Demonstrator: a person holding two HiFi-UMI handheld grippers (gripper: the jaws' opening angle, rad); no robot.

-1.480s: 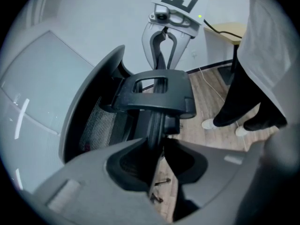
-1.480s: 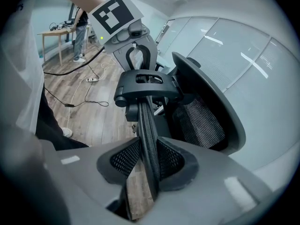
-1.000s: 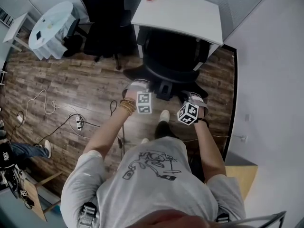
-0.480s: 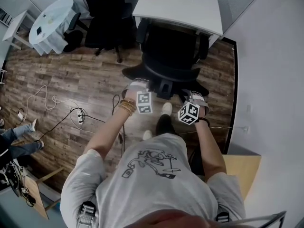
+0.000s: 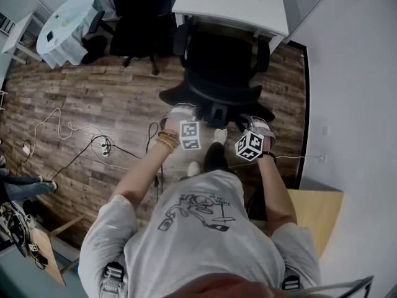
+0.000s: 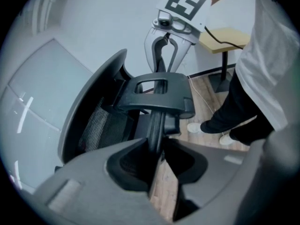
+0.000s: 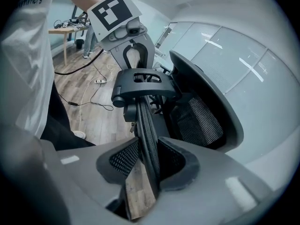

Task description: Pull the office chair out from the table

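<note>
Both forearms reach forward and down, the left gripper (image 6: pixel 157 150) clamped on the backrest rim (image 5: pixel 214 97) of the office chair (image 5: pixel 221 59), the right gripper (image 7: pixel 148 159) with its jaws easing open around that rim.

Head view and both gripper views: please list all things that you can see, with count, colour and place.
office chair: one, black, in front of the table
table: one, white, top centre
second chair: one, black, upper left
round table: one, white, far upper left
cables: several, black and white, floor at left
left gripper: one, grey, shut on the chair's back rim
right gripper: one, grey, on the same rim, jaws opening
</note>
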